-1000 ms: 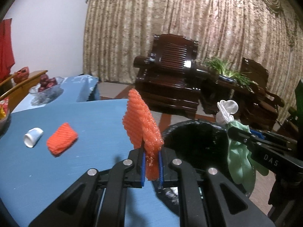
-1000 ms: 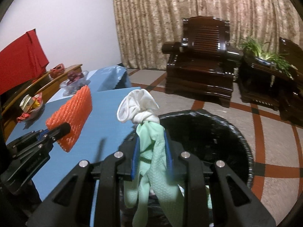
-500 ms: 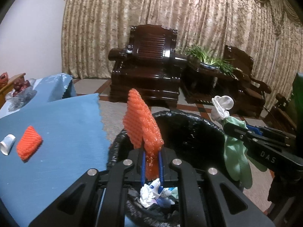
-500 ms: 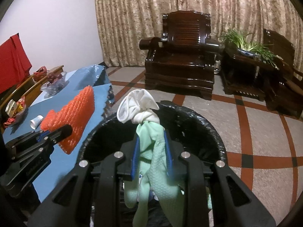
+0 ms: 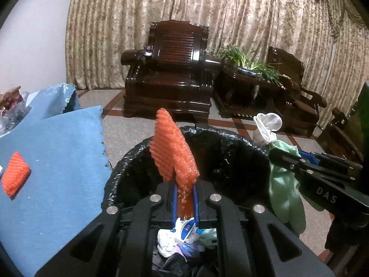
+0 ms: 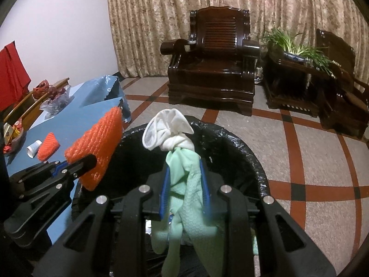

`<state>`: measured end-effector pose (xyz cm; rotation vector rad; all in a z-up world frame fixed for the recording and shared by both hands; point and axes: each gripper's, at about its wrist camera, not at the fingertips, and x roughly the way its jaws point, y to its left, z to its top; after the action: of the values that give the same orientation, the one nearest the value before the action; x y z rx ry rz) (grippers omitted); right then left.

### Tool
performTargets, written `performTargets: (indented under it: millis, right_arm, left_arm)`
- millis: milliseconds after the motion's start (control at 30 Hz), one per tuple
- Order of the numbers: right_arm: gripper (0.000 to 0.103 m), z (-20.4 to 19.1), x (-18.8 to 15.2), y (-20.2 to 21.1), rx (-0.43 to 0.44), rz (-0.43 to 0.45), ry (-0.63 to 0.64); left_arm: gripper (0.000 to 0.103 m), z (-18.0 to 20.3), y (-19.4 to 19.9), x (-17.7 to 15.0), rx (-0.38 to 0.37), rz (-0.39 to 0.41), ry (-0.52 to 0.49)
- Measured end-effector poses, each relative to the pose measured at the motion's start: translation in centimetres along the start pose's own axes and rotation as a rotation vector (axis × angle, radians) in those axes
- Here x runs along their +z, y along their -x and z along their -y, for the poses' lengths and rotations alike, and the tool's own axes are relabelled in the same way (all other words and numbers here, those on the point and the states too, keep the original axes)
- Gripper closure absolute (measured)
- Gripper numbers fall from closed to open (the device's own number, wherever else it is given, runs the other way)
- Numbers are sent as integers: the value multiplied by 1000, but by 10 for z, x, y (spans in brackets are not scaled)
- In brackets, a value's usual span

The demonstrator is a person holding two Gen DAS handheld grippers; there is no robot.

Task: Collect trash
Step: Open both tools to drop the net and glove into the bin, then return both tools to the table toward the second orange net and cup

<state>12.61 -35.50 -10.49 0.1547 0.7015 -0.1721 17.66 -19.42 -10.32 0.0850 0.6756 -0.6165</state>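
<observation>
Jaws of the left gripper [image 5: 184,198] pinch a crumpled orange foam fruit net [image 5: 173,154], which stands upright above the black-lined round trash bin [image 5: 230,152]. Those of the right gripper [image 6: 185,189] are clamped on a pale green rubber glove [image 6: 184,184] with a white cuff, hanging over the same bin's opening. Crumpled white paper [image 5: 168,242] lies inside the bin. A second orange foam net [image 5: 15,175] and a small white cup [image 6: 33,149] rest on the blue-covered bench [image 5: 64,161].
</observation>
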Motion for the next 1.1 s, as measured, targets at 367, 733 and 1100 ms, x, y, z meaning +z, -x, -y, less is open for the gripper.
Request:
performTargets:
  millis: [367,733,1100]
  right_arm:
    - [63,5,-4,-8,-35,-15,-1]
    - [6,2,-7,8,-57,45,-14]
    - [5,-40,7,27,20,100,8]
  left_arm:
    - [72,-4,-5,-4,-38,-25,20]
    - [15,-32,32,-9,25,44,54]
    - [6,-76,87,-14,165,104,120]
